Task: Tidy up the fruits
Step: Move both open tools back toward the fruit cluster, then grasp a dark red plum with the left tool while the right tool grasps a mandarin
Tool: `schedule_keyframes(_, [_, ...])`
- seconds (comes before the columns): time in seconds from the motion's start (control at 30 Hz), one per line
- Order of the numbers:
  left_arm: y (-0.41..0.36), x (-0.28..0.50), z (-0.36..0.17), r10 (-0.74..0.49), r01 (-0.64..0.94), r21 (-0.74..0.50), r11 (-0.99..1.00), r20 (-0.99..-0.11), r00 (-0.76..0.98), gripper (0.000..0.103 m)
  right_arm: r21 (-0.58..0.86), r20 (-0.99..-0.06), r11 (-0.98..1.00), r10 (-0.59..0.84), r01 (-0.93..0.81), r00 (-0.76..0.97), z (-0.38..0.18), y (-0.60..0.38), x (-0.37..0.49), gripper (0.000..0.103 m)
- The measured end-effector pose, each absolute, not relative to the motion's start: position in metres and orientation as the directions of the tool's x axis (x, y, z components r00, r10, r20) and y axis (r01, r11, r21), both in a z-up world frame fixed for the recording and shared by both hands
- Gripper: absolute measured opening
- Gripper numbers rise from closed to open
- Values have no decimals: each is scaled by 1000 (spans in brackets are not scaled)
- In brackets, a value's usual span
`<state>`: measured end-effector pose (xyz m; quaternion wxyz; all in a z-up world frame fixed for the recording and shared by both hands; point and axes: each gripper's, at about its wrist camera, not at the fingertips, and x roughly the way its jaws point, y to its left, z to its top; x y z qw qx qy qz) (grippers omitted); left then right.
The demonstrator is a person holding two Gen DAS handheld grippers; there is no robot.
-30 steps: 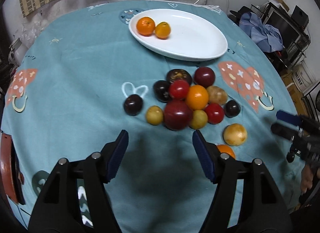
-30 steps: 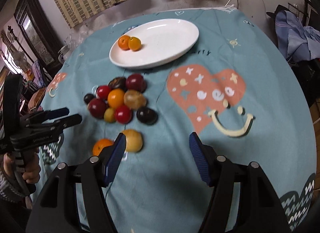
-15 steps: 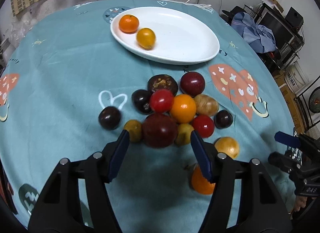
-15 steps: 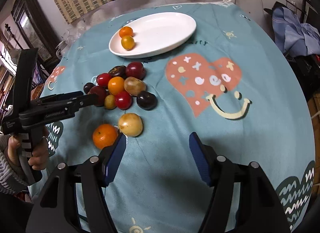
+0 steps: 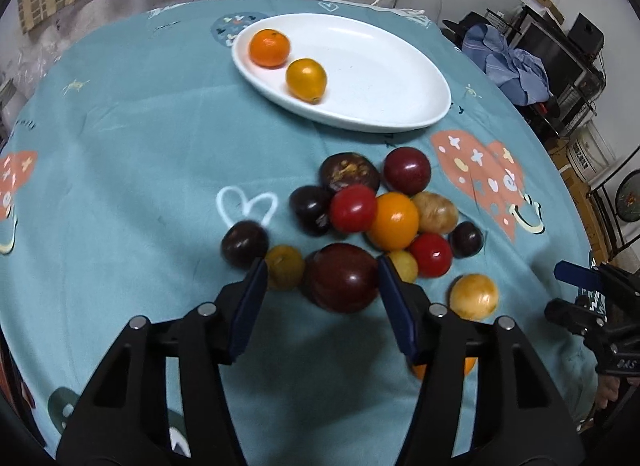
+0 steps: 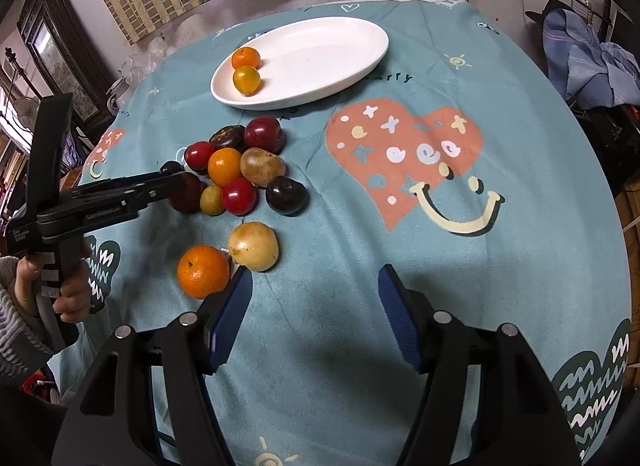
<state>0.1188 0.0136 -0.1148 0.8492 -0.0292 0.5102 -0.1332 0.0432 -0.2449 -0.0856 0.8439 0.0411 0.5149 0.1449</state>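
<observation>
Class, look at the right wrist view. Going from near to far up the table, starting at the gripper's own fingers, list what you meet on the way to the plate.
Right gripper → mandarin → pale yellow fruit → dark plum → brownish fruit → red plum → white plate.

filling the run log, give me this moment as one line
left hand-held gripper: open around dark red plum | right hand-held gripper: open, empty | white plate: two orange fruits

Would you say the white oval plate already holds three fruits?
No, the white oval plate holds only two: an orange mandarin and a yellow-orange fruit.
</observation>
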Motion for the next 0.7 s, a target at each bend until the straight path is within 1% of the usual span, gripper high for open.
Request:
schedule_keyframes(0.03, [17,116,-114,-249,186,-184,965,-860,445,63,220,-857,954,288,-202,428,-86,-245,43,66])
schedule_keyframes(0.07, [22,113,-114,-247,174,-188,967,-863,441,64,221,-856,954,289,-203,429,-86,-245,44,66])
schedule_keyframes(0.17, [31,103,-115,-252,155,-205,966,-870,424,62,226,-852,953,294,-201,433,-85,-245,45,66])
schedule_keyframes(0.37, [30,90,-122,-288,132,-256,958,-871,397,62,234,-853,948,307,-216,423,-86,-240,46,66])
schedule_keyframes(0.53, [17,103,-128,-275,125,-245,961,-878,392,62,228,-852,946,309,-232,423,-84,-237,45,66])
schedule_keyframes(0.6, [14,108,-131,-279,135,-246,960,-882,379,58,228,-852,947,307,-227,424,-84,-238,44,66])
schedule_keyframes(0.67, [9,110,-134,-260,148,-219,964,-890,374,43,227,-850,947,306,-226,428,-83,-238,43,66])
schedule_keyframes(0.7, [9,109,-135,-261,152,-218,964,-889,377,43,227,-849,947,307,-226,430,-82,-239,42,66])
